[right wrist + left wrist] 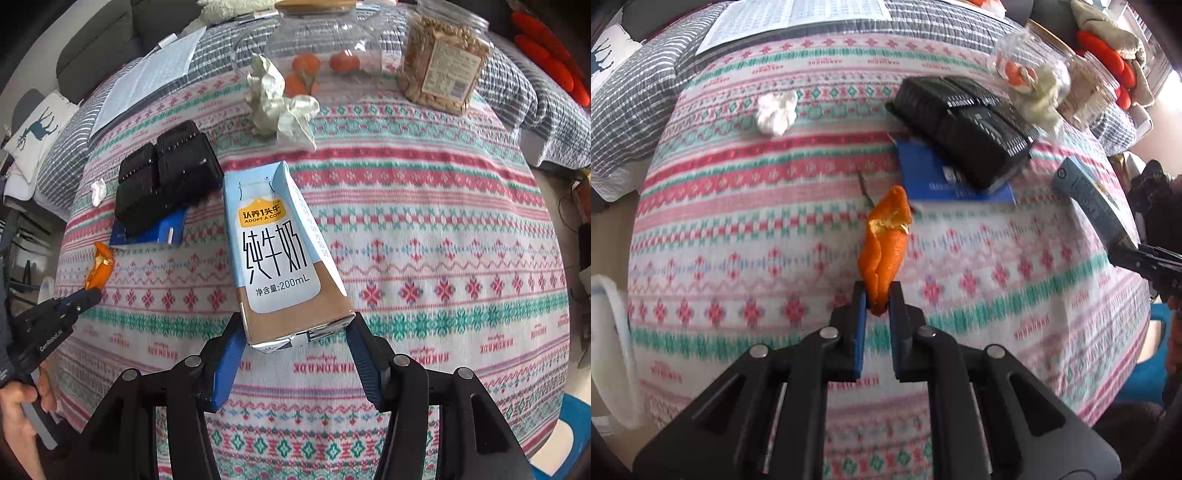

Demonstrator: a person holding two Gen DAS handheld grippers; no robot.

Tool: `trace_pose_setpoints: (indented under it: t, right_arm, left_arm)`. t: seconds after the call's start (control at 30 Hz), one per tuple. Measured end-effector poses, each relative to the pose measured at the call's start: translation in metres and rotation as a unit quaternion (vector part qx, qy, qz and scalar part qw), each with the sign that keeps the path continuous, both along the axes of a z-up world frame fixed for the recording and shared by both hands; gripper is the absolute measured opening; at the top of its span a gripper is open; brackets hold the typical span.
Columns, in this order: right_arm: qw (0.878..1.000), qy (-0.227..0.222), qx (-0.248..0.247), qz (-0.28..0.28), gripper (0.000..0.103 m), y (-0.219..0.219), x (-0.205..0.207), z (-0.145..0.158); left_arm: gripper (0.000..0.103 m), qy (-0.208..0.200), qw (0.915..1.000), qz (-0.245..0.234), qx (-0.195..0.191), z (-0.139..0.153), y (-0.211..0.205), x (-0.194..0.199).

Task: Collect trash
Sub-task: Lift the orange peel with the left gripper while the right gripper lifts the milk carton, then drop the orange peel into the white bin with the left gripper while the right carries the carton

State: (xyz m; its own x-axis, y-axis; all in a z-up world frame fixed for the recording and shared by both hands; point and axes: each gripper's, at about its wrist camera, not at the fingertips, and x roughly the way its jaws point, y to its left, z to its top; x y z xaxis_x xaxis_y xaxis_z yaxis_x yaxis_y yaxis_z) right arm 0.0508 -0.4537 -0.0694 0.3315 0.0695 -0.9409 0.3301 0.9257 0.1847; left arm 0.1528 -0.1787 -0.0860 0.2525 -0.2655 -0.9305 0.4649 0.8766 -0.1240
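Between our left gripper's (878,295) fingers we are pinching an orange peel (884,240), lifted over the patterned cloth (738,236). Our right gripper (297,330) is clamping a milk carton's (275,243) base, near a black tray (166,181) and crumpled paper (280,107).

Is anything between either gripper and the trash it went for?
No. The left gripper is shut on the orange peel, and the right gripper is shut on the milk carton. No bin is in view.
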Motion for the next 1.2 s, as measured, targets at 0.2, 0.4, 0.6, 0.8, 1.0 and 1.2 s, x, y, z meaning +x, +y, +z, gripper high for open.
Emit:
trace_pose_setpoints:
  t: [0.2, 0.4, 0.6, 0.8, 1.0, 1.2]
  right_arm:
    - [0.999, -0.021, 0.036, -0.027, 0.073, -0.016, -0.012, 0.005]
    - [0.996, -0.033, 0.05, -0.063, 0.074, -0.029, -0.011, 0.011]
    - [0.995, -0.041, 0.05, -0.075, 0.074, -0.027, 0.003, 0.014]
    - [0.995, -0.035, 0.052, -0.072, 0.074, -0.02, 0.017, 0.007]
    - [0.998, -0.022, 0.024, -0.058, 0.074, -0.015, 0.026, -0.001]
    - [0.998, -0.016, 0.029, -0.045, 0.069, -0.011, 0.028, -0.01]
  left_arm:
    - [0.069, -0.018, 0.9998, 0.005, -0.002, 0.016, 0.015, -0.018]
    - [0.072, -0.025, 0.9995, 0.013, -0.016, 0.028, 0.025, -0.019]
    - [0.072, -0.021, 0.9989, 0.025, -0.034, 0.027, 0.018, 0.004]
    - [0.053, 0.003, 0.9998, 0.012, -0.016, 0.005, -0.003, 0.017]
    - [0.033, 0.001, 0.9998, -0.008, 0.018, -0.007, -0.017, 0.018]
    - [0.019, 0.0, 0.9998, -0.01, 0.019, -0.003, -0.019, 0.015]
